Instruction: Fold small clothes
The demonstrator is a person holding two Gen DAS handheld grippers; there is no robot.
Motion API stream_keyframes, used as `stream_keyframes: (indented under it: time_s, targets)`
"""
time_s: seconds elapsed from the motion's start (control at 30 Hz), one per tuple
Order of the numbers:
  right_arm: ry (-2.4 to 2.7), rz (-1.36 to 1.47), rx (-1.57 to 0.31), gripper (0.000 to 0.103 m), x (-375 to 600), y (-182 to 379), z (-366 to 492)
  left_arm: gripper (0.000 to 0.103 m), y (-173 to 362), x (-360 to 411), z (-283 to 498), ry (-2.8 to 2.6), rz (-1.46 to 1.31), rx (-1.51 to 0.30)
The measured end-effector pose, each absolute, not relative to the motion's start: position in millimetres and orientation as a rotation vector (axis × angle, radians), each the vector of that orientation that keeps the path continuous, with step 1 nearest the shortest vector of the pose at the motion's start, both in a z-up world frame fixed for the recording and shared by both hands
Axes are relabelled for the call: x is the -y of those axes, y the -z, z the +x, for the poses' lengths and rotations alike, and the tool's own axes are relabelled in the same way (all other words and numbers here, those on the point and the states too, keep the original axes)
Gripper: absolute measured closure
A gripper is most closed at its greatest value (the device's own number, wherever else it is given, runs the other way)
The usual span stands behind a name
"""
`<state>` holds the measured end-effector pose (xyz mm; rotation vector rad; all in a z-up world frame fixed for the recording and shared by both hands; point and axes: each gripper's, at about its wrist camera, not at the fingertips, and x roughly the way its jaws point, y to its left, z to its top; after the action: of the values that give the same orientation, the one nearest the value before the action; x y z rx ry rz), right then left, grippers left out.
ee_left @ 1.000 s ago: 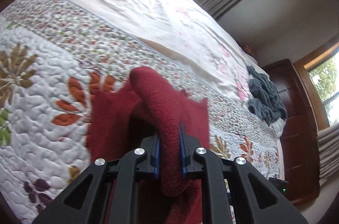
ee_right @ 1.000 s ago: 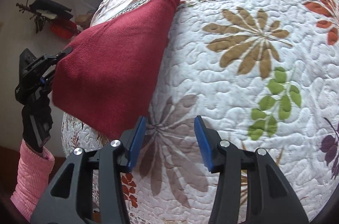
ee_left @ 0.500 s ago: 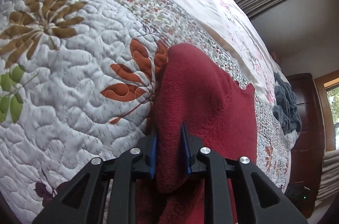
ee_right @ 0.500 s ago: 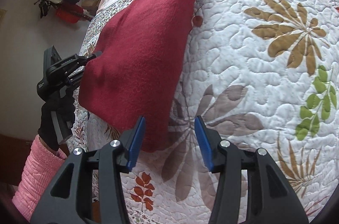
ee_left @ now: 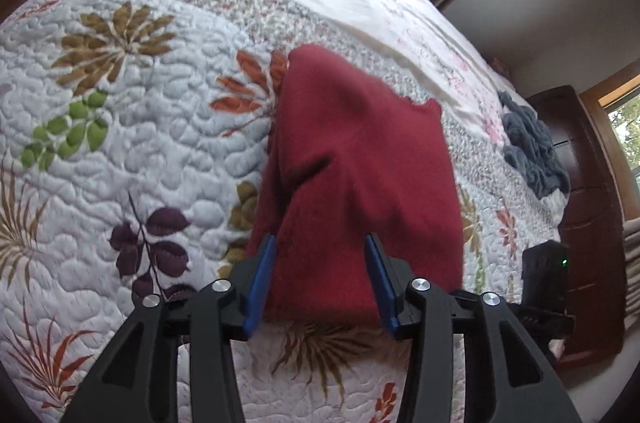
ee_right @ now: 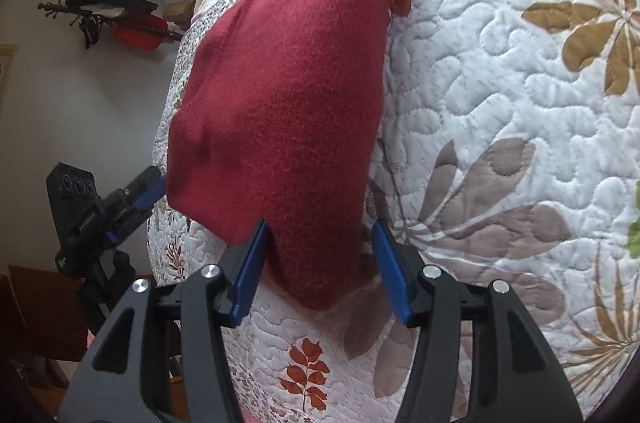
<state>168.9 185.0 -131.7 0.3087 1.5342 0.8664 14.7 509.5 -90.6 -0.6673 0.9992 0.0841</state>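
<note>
Left wrist view, red knit garment lying folded flat on the floral quilt, left gripper spread wide at its near edge, right gripper also wide open at another corner, holding nothing

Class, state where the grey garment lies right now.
The grey garment shows only in the left wrist view, bunched at the quilt's far right edge, beyond the red cloth and beside the dark wooden cabinet.

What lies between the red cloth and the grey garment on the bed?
Only bare quilt, shown in the left wrist view, separates the red cloth from the grey garment.
</note>
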Motion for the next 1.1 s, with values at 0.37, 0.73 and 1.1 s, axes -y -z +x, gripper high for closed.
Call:
stream_keyframes:
  time_s: [0.37,0.73,1.1]
  targets:
    - [-0.924,0.284,-1.520,0.081,-189.0,112.9,166.3,0.097,102.5,-528.5,0.9,-0.061,-0.803,-0.957]
    - [-0.838,0.210,-1.577,0.078,-186.6,150.8,158.9,0.094,141.8,-525.1,1.9,-0.106,-0.749,-1.051]
    - [-0.858,0.240,-1.488,0.054,-173.6,115.1,176.8,0.052,89.7,-542.0,9.6,-0.079,-0.759,-0.949]
